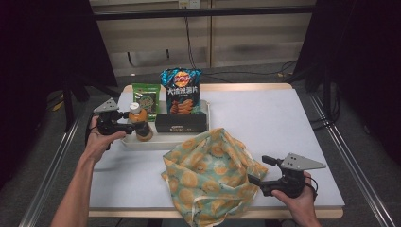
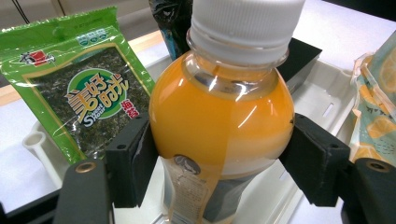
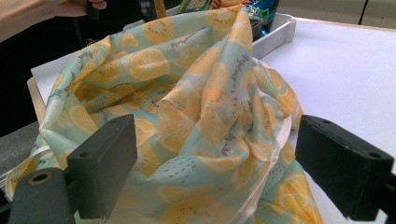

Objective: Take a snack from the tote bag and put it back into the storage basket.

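Left gripper jaws clamp the white-capped plastic bottle of orange juice between them; right gripper jaws stand open around the lemon-print fabric bag

A pale surface with a light wooden edge fills the middle; grey floor lies around it; black curtains hang at both sides; behind — beige wall panels and trailing black cables.

a: left gripper w/ black jaws?
b: around the clear plastic bottle of orange juice, in the white tray.
a: right gripper?
b: at the lemon-print cloth bag, jaws apart.
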Demonstrator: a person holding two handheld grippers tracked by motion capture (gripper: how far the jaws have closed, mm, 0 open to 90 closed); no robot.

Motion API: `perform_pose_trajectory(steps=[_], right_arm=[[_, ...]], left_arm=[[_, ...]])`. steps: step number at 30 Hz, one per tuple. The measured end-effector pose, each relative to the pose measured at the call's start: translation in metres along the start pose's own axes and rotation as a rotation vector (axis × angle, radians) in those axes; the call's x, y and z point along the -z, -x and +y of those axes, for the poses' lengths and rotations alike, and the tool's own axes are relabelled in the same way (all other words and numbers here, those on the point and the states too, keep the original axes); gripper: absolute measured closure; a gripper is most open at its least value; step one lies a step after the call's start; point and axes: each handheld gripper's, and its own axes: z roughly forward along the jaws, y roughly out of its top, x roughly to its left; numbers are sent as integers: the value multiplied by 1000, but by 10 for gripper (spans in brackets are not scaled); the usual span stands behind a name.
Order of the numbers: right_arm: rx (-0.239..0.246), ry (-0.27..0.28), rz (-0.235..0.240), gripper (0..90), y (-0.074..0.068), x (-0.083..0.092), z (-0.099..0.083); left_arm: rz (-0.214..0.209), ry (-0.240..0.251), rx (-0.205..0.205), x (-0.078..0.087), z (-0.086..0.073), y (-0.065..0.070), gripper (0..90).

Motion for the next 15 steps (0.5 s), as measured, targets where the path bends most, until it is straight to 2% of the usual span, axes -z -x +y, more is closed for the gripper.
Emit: perform_pose_trajectory(steps=[4, 9, 11, 15], right_arm=[[-5, -1, -2, 119, 0, 0, 0], [-3, -2, -1, 118, 0, -1, 0], [-3, 1, 2, 118, 0, 0, 0], [-3, 5, -1, 117, 0, 2, 1]], left_arm=[[16, 2, 6, -1, -2, 1, 287], [26, -6, 31, -3, -3, 2, 203], [30, -10, 27, -4, -5, 2, 191], [39, -10, 50, -2, -7, 3, 142]])
